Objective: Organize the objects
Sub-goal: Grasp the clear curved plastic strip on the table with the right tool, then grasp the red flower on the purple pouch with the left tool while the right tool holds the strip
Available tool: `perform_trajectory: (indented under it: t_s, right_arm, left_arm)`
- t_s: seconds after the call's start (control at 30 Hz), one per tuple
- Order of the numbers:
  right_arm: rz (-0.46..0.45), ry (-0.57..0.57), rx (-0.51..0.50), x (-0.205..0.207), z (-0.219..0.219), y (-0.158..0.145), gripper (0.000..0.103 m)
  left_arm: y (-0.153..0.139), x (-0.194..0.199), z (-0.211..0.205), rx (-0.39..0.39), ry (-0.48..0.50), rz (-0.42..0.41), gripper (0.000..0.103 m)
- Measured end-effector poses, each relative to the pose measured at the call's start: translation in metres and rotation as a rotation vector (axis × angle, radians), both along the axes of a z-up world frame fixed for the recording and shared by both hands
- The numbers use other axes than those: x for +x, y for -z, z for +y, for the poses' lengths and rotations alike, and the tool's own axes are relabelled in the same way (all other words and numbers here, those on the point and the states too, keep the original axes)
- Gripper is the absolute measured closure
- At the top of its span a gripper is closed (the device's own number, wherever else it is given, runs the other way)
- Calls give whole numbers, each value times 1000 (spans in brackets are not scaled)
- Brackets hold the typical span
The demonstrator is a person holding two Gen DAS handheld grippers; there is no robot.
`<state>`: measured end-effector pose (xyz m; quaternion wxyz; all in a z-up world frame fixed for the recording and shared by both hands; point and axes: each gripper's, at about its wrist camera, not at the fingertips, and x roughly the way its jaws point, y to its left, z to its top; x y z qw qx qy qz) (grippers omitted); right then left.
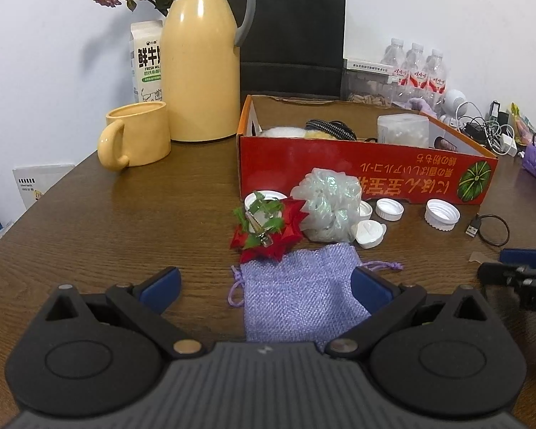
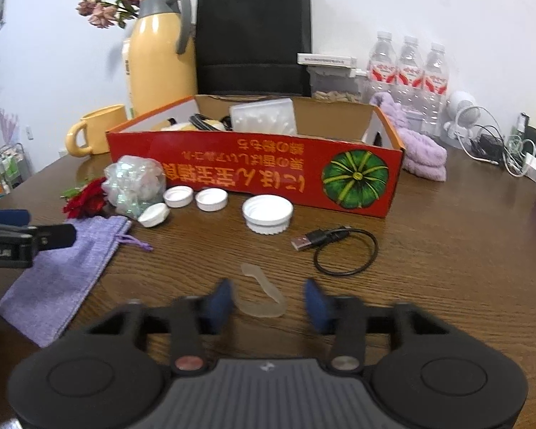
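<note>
A lilac woven pouch point(image 1: 296, 300) lies flat between the wide-apart fingers of my left gripper point(image 1: 268, 280), which is open. Beyond it sit a red fabric flower with a metal clip point(image 1: 268, 228), a clear crinkled bundle point(image 1: 328, 207) and several white caps point(image 1: 442, 214). My right gripper point(image 2: 268, 304) hovers low with its blue pads blurred and apart on either side of a curved translucent strip point(image 2: 264, 296), not pressing it. A short black USB cable point(image 2: 339, 250) lies just ahead. The red cardboard box point(image 2: 253, 168) stands behind, holding a cable and a clear tub.
A yellow jug point(image 1: 200, 64), yellow mug point(image 1: 139, 136), milk carton point(image 1: 146, 60) and black paper bag point(image 1: 293, 35) line the back. Water bottles point(image 2: 407, 68), a lilac towel point(image 2: 418, 146) and tangled chargers point(image 2: 511, 153) fill the right. The table edge drops off at left.
</note>
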<state>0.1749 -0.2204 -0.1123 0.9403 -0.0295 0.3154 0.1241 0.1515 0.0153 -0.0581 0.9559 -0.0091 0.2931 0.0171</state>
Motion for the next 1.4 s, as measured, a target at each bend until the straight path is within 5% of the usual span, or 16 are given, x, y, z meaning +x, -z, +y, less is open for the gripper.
perform_trajectory:
  t_s: [0.1,0.73,0.9,1.17,1.4]
  right_arm:
    - [-1,-12,5,-1,1,-1,99]
    - [-219,40,21,-27,-4,-19,100]
    - [-223,50,10,-27,-5,-19,100]
    - [-235,51,26,-29,-7,-20,100]
    - [-237,48,28,-30,-6,-20,100]
  left_arm:
    - [1,1,0,1,-3,8,0]
    - [2,5,1,2,-21,22,0]
    - [-9,6,15,-56,-76,-71,0]
    - [-7,50,28,-119,-25,47,0]
    - [-5,53,34,-175,-2,32,3]
